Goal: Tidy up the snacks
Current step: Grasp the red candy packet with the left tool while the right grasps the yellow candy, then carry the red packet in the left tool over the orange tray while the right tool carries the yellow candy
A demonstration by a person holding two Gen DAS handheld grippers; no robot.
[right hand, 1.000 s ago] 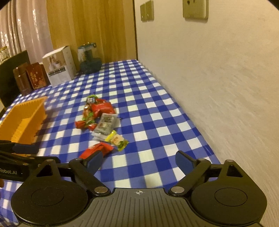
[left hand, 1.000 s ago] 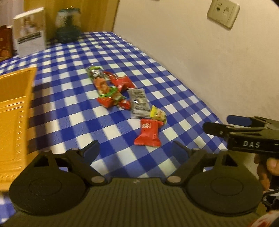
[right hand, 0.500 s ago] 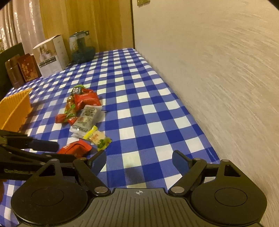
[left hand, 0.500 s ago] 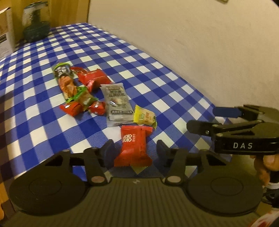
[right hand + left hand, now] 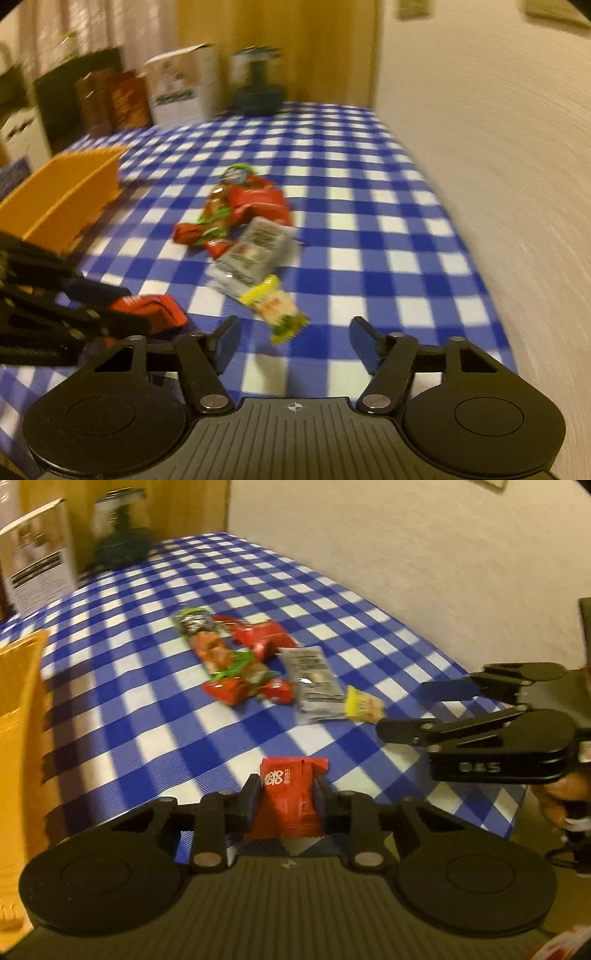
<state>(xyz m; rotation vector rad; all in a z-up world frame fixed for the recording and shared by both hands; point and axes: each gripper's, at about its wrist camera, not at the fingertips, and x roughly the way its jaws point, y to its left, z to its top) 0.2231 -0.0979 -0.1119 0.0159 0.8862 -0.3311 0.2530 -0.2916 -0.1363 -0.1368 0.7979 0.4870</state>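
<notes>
My left gripper is shut on a red snack packet and holds it just above the blue checked tablecloth; the packet also shows in the right wrist view. My right gripper is open, just behind a yellow snack packet, which also shows in the left wrist view. A grey packet, red packets and a green-and-orange packet lie in a pile at mid-table. The orange basket stands at the left.
A white box, brown boxes and a dark green jar stand at the table's far end. A beige wall runs along the right edge of the table.
My left gripper has closed on the red packet and lifted it off the cloth. My right gripper has moved forward and now sits just behind the yellow packet, still open.
</notes>
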